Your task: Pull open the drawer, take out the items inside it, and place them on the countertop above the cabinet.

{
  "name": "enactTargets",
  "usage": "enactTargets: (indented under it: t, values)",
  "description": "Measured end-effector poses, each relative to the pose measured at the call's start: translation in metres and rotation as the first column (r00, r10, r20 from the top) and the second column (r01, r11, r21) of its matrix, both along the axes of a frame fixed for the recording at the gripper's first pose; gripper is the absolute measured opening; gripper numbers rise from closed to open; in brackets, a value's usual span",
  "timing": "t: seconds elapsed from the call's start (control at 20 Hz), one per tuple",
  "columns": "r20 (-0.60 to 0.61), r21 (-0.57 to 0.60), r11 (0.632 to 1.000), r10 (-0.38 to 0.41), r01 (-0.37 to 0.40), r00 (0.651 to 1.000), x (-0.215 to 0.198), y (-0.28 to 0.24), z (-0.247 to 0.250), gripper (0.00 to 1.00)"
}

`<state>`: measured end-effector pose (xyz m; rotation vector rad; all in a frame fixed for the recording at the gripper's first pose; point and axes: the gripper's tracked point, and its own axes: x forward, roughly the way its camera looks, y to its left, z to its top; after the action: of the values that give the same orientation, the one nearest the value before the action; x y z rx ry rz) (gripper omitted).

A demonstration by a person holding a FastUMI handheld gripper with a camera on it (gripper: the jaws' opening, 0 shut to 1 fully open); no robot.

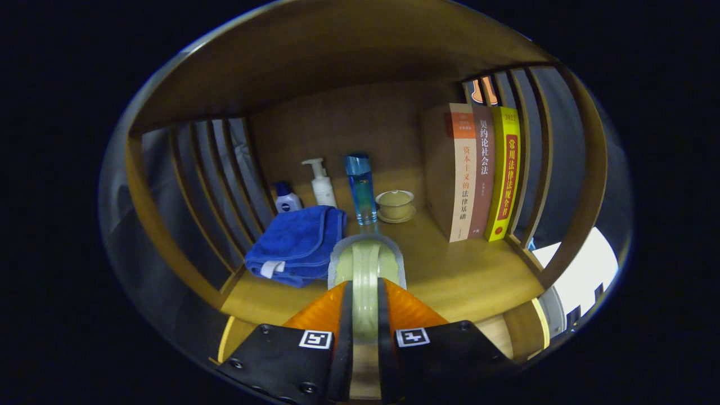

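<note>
My gripper [365,295] is shut on a pale green rounded item with a greyish rim [365,256], held edge-on between both fingers. The item sticks out ahead of the fingertips, over the wooden countertop [467,273] of the cabinet. I cannot tell whether it touches the surface. Just left of it lies a folded blue towel [298,242]. Right beyond it stands a clear blue bottle [363,188].
At the back stand a white pump bottle [322,183], a small blue-and-white bottle [287,198] and a lidded cup on a saucer [395,205]. Three upright books [478,171] lean at the right. Slatted wooden sides [214,174] and a shelf above enclose the space.
</note>
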<state>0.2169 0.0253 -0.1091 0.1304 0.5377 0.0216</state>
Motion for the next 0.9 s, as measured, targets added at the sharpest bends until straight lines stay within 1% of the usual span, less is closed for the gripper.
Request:
enactTargets:
  t: [0.2,0.3,0.5,0.75,0.9]
  values:
    - [-0.032,-0.03,1.0,-0.002,0.001,0.999,0.022,0.004,-0.022,0.28]
    - [-0.027,-0.033,0.999,0.01,-0.011,1.0,0.026,0.007,-0.024,0.34]
    - [-0.007,-0.025,1.0,-0.013,0.013,1.0,0.025,0.002,-0.019,0.88]
    - [-0.002,0.003,0.999,-0.037,0.037,0.999,0.018,-0.002,-0.016,0.94]
    - [0.013,0.0,0.999,-0.033,0.033,0.999,0.014,-0.002,-0.008,0.94]
